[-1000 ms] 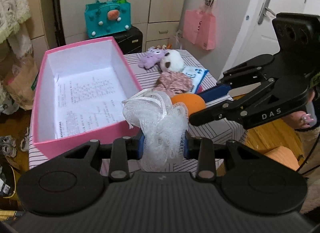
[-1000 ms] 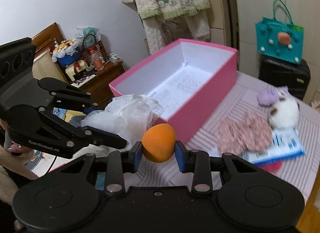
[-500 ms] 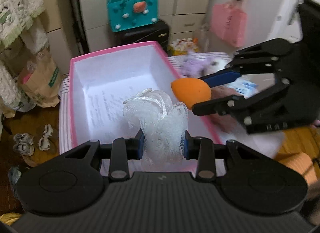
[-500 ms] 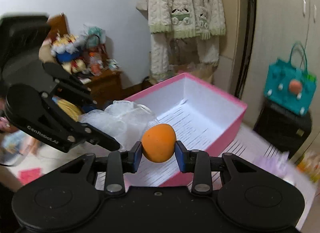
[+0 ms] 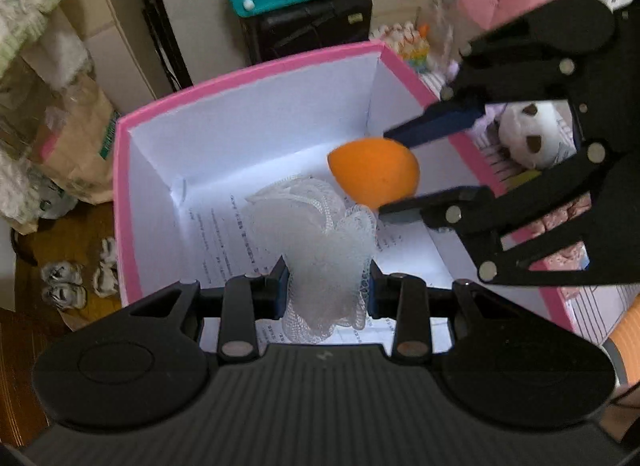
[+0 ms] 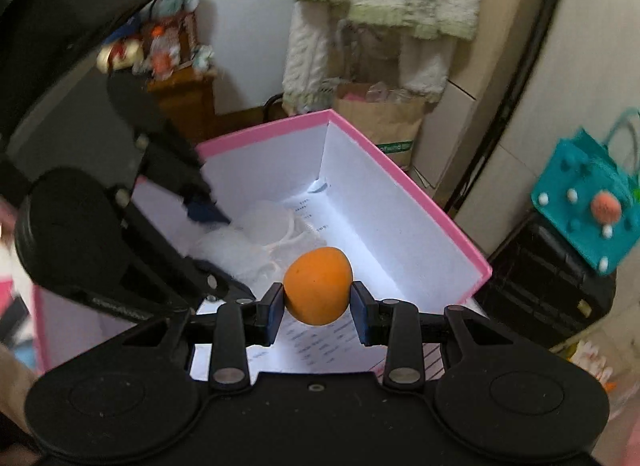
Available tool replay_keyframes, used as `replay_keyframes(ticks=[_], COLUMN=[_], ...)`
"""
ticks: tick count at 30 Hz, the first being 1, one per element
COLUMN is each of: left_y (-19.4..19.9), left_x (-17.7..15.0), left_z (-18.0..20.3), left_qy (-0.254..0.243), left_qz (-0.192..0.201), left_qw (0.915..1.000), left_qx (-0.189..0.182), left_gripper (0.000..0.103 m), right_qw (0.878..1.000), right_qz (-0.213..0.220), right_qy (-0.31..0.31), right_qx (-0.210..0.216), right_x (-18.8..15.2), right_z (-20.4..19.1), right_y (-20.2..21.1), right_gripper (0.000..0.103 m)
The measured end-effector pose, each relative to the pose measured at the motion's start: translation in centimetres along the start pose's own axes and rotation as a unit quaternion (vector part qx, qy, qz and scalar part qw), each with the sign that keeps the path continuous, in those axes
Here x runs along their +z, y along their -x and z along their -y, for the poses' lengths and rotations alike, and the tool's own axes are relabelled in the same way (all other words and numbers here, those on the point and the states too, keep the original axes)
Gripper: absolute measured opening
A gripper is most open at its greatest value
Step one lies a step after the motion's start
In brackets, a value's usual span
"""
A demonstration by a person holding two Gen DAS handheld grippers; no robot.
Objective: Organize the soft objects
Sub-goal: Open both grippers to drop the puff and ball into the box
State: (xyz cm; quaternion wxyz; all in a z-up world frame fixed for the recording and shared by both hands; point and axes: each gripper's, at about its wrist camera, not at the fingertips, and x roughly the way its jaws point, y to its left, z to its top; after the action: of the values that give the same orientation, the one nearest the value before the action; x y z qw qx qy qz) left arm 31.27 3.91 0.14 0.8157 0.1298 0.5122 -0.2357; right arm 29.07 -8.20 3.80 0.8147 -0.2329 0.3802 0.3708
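My left gripper is shut on a white mesh bath pouf and holds it over the open pink box. My right gripper is shut on an orange egg-shaped sponge, also above the box interior. In the left wrist view the right gripper holds the sponge just beyond the pouf. In the right wrist view the pouf and the left gripper sit at left, close beside the sponge.
A printed paper sheet lines the box floor. A white panda plush and pink cloth lie on the striped table right of the box. A teal bag on a black case and a paper bag stand behind.
Both grippers moved from beside the box to above its inside, tilting downward, still holding the pouf and the sponge.
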Motion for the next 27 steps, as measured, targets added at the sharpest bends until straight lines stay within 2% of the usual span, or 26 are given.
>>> replay_keyframes(ticks=[2,7,11,14,19,20,21,22,24,27], left_y=[-0.9,-2.1,-1.6,-2.0,-3.3,-3.4,-3.4,-3.3,-2.7,-1.0], left_x=[0.4,0.9,0.8,0.9,1.4,1.5,1.5,1.6,1.4,0.9], left_z=[-0.4,-0.3,0.7,1.0,0.9,0.8,0.7,0.5,0.2,-0.1], left_qy=[0.002,-0.021,-0.050,-0.050,-0.046,-0.041,-0.038,-0.035,-0.024,-0.012], left_qz=[-0.011,-0.006,0.019,0.018,-0.003,-0.002,0.000,0.004,0.010,0.025], left_qw=[0.9999,0.9991,0.9970,0.9965,0.9974,0.9974,0.9974,0.9975,0.9980,0.9985], left_qx=[0.003,0.036,0.056,0.065,0.055,0.060,0.062,0.061,0.057,0.048], left_gripper=[0.034,0.034,0.035,0.036,0.043,0.043,0.047,0.052,0.058,0.058], right_qw=[1.000,0.997,0.997,0.996,0.994,0.994,0.995,0.996,0.997,0.999], right_qz=[-0.014,-0.048,-0.054,-0.055,-0.065,-0.067,-0.068,-0.067,-0.054,-0.033], right_qy=[0.018,0.053,0.063,0.070,0.083,0.081,0.073,0.061,0.046,0.024], right_qx=[-0.002,0.010,0.002,0.006,-0.004,-0.008,-0.012,-0.014,-0.007,-0.009], right_x=[0.3,0.8,1.4,1.4,0.9,0.9,0.9,0.8,0.8,0.7], right_z=[0.4,1.4,1.8,1.8,1.8,1.9,2.1,2.3,2.7,2.7], right_y=[-0.7,-2.3,-3.4,-3.7,-4.5,-4.6,-4.8,-4.6,-4.3,-2.7], right_gripper=[0.040,0.041,0.041,0.042,0.043,0.044,0.048,0.050,0.050,0.051])
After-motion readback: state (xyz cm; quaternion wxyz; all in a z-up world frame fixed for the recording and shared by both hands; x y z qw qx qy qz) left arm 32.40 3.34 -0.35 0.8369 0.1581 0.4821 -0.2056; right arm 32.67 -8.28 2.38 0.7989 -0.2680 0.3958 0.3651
